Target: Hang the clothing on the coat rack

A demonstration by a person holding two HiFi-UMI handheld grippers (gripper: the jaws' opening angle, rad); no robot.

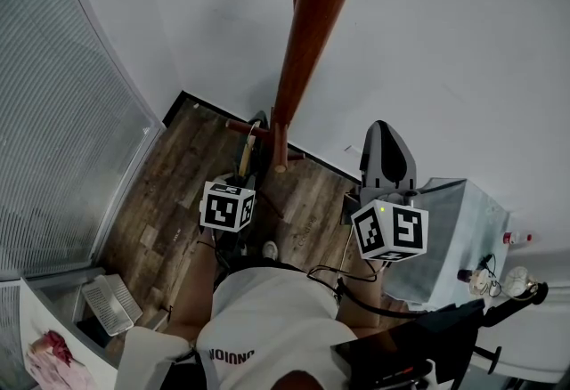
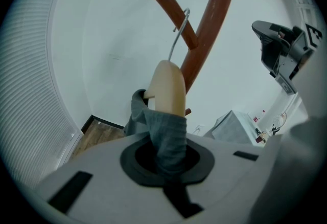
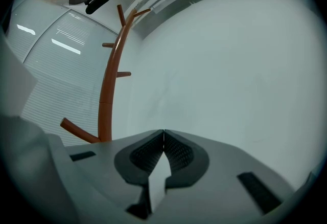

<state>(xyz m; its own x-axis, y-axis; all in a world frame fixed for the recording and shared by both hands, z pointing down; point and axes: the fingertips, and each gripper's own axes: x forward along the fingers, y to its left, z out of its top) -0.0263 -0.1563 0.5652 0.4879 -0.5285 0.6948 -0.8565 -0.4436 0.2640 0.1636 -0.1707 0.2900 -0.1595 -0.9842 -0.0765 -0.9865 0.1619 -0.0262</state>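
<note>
A reddish-brown coat rack (image 1: 307, 32) rises in front of me, close to the white wall. My left gripper (image 2: 166, 159) is shut on a grey garment (image 2: 166, 131) draped over a pale wooden hanger (image 2: 168, 87). The hanger's wire hook (image 2: 179, 28) curls at an upward-slanting peg (image 2: 171, 8) of the rack pole (image 2: 212, 18); whether it rests on the peg is unclear. My right gripper (image 3: 163, 138) is shut with nothing between its pads, and points at the wall with the rack (image 3: 108, 80) to its left. In the head view it (image 1: 386, 132) is right of the pole.
Frosted glass with blinds (image 1: 62, 112) runs along the left. A grey covered box (image 1: 454, 228) stands at the right by the wall. A white basket (image 1: 111, 304) sits on the wood floor (image 1: 169, 192). Lower pegs (image 1: 249, 125) stick out from the rack.
</note>
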